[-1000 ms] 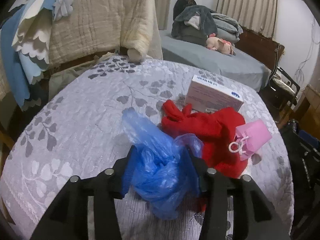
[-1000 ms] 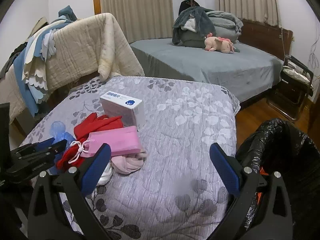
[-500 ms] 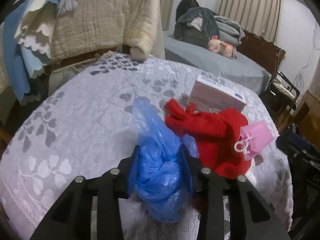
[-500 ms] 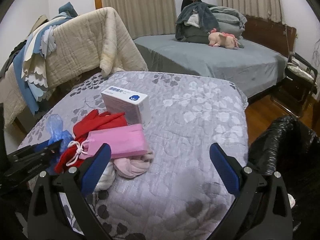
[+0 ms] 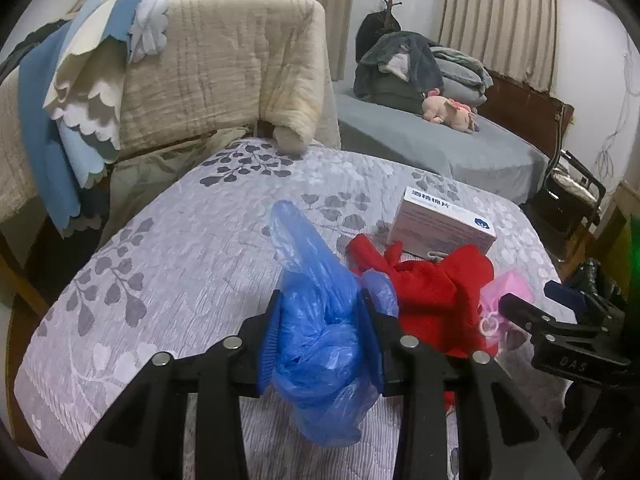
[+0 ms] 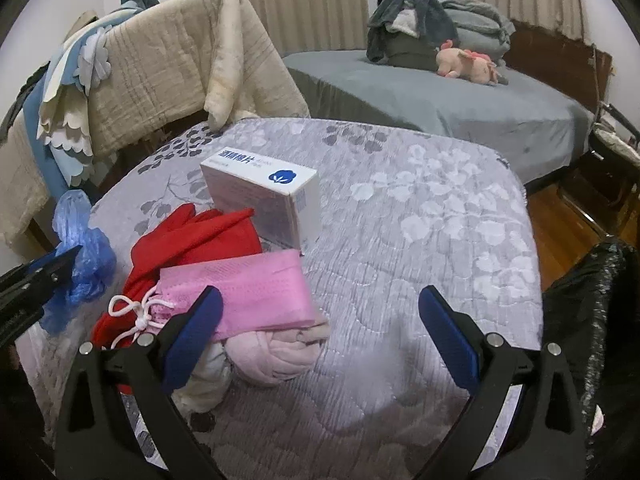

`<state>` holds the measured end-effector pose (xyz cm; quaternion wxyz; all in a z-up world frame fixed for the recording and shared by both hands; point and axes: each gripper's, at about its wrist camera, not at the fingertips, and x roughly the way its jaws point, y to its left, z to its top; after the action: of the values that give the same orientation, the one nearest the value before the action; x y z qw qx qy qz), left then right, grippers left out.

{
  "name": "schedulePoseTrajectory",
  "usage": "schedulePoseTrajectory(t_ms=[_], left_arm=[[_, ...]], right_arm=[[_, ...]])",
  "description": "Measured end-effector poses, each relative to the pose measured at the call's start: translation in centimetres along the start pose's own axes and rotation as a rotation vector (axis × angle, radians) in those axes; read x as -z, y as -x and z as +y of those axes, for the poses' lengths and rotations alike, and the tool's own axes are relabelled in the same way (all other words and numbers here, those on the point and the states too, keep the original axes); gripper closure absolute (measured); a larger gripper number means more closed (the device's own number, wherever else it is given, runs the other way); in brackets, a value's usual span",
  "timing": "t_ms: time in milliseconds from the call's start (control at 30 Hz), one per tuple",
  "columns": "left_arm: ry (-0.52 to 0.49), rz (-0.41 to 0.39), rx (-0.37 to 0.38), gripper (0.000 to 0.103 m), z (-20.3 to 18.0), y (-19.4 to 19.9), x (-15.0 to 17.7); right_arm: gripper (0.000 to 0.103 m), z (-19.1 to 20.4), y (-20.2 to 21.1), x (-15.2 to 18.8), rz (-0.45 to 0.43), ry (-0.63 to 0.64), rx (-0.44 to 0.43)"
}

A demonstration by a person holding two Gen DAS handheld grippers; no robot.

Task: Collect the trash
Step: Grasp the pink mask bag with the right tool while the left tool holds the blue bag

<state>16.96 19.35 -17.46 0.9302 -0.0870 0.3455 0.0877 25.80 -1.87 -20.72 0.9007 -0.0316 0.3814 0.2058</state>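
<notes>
Left gripper [image 5: 322,332]: clamped on the crumpled blue plastic bag [image 5: 320,320], which bulges between both pads and hangs below them.
Red cloth [image 5: 432,292]: just right of the left gripper's fingers, lying on the grey leaf-print quilt [image 5: 180,264].
White box [image 6: 264,196]: beyond the red cloth, ahead and left of the right gripper.
Pink face mask [image 6: 256,296]: draped over the red cloth, just beside the right gripper's left finger.
Right gripper [image 6: 320,328]: jaws wide apart, holding nothing, bare quilt between them.
Black trash bag [image 6: 592,320]: right of the right gripper, off the quilt's edge.
</notes>
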Motion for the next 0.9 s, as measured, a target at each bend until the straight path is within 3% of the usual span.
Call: schedulePoseTrajectory(t_ms=[167, 300, 500, 900], left_arm=[[0.001, -0.002, 0.010, 0.066, -0.3, -0.3, -0.1], [0.002, 0.000, 0.011, 0.066, -0.2, -0.4, -0.2], [-0.027, -0.011, 0.006, 0.066, -0.7, -0.1, -0.5], [-0.053, -0.042, 0.030, 0.066, -2.5, 2.1, -1.3]], right_arm=[[0.028, 0.3, -0.6, -0.2, 0.032, 0.012, -0.076], [0.058, 1.1, -0.6, -0.4, 0.039, 0.039, -0.149], [0.075, 1.4, 0.2, -0.6, 0.025, 0.059, -0.149], [0.093, 0.7, 3.7, -1.6, -0.038, 0.056, -0.167]])
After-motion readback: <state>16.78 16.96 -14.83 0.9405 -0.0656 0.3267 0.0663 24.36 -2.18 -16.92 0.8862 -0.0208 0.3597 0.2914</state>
